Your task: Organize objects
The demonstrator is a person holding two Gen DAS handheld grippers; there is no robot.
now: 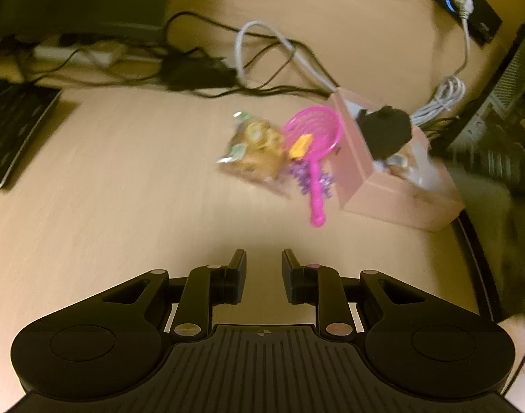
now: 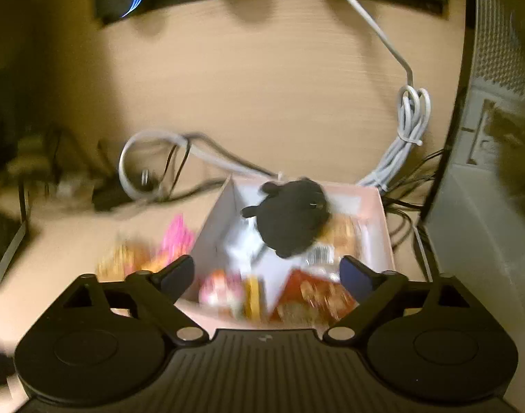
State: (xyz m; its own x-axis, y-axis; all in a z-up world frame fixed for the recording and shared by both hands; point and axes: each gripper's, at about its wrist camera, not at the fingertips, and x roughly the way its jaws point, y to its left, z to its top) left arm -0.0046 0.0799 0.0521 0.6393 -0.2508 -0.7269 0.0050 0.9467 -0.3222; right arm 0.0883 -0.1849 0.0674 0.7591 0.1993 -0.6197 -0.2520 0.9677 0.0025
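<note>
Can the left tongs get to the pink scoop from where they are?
Probably yes. The left tongs hold nothing, and only bare desk lies between them and the pink scoop, whose handle points back toward them. The tongs are nearly closed, so they would have to open first.

Office desk: keyboard [image 1: 11,134], cables [image 1: 262,62]

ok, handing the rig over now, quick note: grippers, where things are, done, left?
Left gripper: jaws narrowly apart, nothing between them, over bare desk.
Right gripper: wide open, empty, above the pink cardboard box.
Done: black plush toy and several blurred snack packets lie in the box.
Left: pink plastic sieve scoop, clear snack bag and purple frilly item lie on the desk beside the box.
</note>
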